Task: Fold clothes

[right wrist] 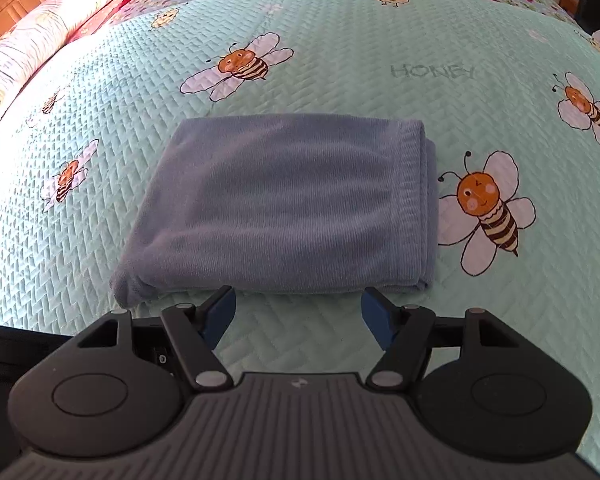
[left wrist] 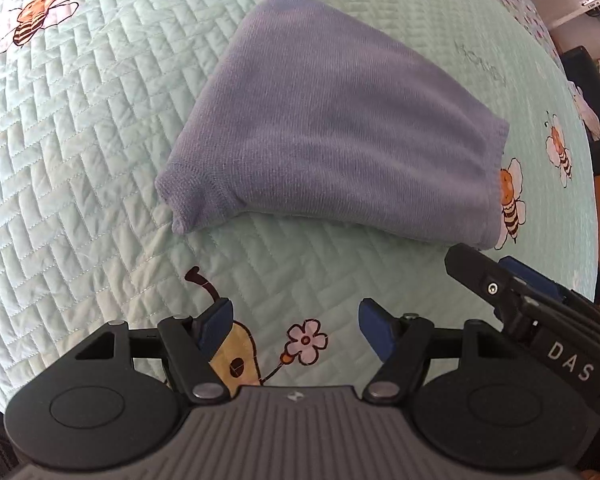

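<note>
Here, folded blue garment [right wrist: 284, 204] on quilt [right wrist: 380, 60].

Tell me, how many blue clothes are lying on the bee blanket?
1. The folded blue garment lies on the bee quilt, just ahead of both open grippers. Anything beyond the frames is unseen.

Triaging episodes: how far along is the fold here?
Done: the blue garment lies as a compact multi-layer rectangle on the quilt. In hand: nothing; left gripper and right gripper are open and empty, just short of its near edge. Left: perhaps tidying the bunched near-left corner; no other clothes in view.
</note>
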A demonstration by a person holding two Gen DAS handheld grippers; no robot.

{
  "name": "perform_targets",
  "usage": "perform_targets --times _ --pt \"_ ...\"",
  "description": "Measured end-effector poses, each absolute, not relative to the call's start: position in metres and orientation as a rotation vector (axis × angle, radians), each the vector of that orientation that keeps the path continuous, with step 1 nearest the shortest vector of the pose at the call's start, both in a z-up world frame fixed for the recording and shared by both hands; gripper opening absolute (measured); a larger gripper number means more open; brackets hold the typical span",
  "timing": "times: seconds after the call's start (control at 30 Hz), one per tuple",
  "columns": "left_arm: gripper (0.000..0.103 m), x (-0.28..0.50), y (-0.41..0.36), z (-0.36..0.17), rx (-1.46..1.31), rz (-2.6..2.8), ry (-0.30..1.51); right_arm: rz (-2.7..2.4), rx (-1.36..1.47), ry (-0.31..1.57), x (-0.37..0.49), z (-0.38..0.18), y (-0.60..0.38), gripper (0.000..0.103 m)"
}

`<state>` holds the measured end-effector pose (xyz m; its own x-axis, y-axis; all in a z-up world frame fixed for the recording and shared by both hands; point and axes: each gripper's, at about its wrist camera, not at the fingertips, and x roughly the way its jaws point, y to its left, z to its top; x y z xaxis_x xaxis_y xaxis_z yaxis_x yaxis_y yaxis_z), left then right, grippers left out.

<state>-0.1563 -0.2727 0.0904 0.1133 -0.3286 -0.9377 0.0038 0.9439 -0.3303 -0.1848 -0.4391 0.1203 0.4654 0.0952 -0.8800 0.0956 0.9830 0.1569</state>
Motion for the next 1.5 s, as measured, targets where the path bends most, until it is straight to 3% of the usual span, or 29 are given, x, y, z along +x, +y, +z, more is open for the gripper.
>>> perform_targets --times 0.5,0.7,0.87,1.13,1.5 --pt "0.072 -0.161 -0.272 0.087 -0.368 -0.223 1.423 0.022 0.207 1.084 -0.178 0.116 -0.457 0.070" --pt "0.072 -0.198 -0.238 0.072 -0.829 -0.197 1.145 0.144 0.199 1.008 -0.178 0.126 -0.491 0.070" --pt "0.072 -0.207 -0.242 0.041 -1.045 -0.146 1.079 0.320 0.269 0.817 -0.158 0.137 -0.559 0.071" --pt "0.073 -0.201 -0.247 0.020 -1.150 -0.125 0.996 0.537 0.214 0.886 -0.056 0.114 -0.593 0.073" --pt "0.075 -0.197 -0.227 0.020 -1.217 -0.086 0.886 0.910 0.104 1.134 0.061 0.047 -0.521 0.073"
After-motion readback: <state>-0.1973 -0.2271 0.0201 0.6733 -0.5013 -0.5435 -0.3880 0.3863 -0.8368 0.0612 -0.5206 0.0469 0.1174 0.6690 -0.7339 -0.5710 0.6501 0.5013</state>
